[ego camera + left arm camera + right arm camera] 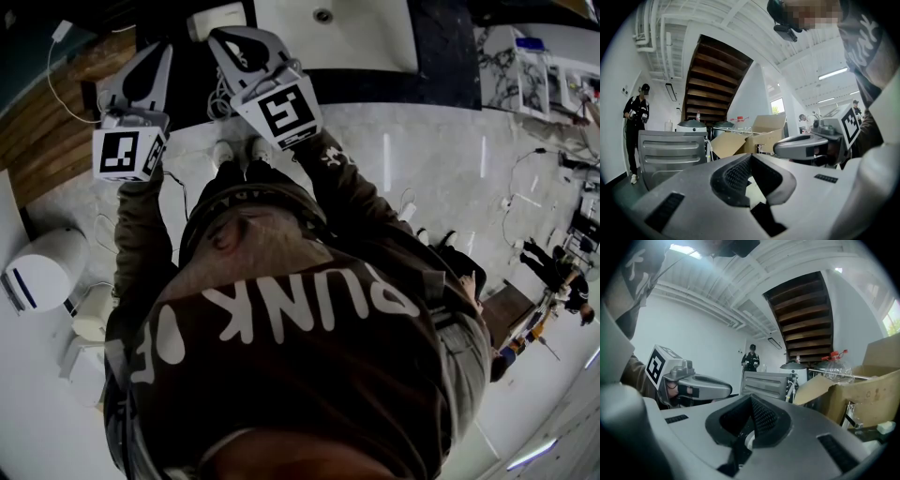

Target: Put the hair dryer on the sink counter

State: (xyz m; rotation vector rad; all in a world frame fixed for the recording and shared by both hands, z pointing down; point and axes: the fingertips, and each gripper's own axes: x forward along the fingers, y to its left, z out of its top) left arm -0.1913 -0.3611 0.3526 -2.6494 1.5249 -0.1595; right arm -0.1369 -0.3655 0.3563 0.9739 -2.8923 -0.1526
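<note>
What I took for the hair dryer point(214, 19), a white shape too small to be sure of, lay on the dark counter point(441, 56) just left of the basin point(361, 37), so with the left tool point(751, 159) and the right tool point(751, 401) both closed on nothing, I judged a closer look the careful course.

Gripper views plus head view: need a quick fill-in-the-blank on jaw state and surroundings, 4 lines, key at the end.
1. In the left gripper view, the left gripper has its jaws ____, not apart.
2. In the right gripper view, the right gripper is shut and holds ____.
3. The open box behind the right gripper is made of ____.
4. In the head view, the marker cube of the left gripper shows on the picture's ____ side.

Missing words: together; nothing; cardboard; left
</note>
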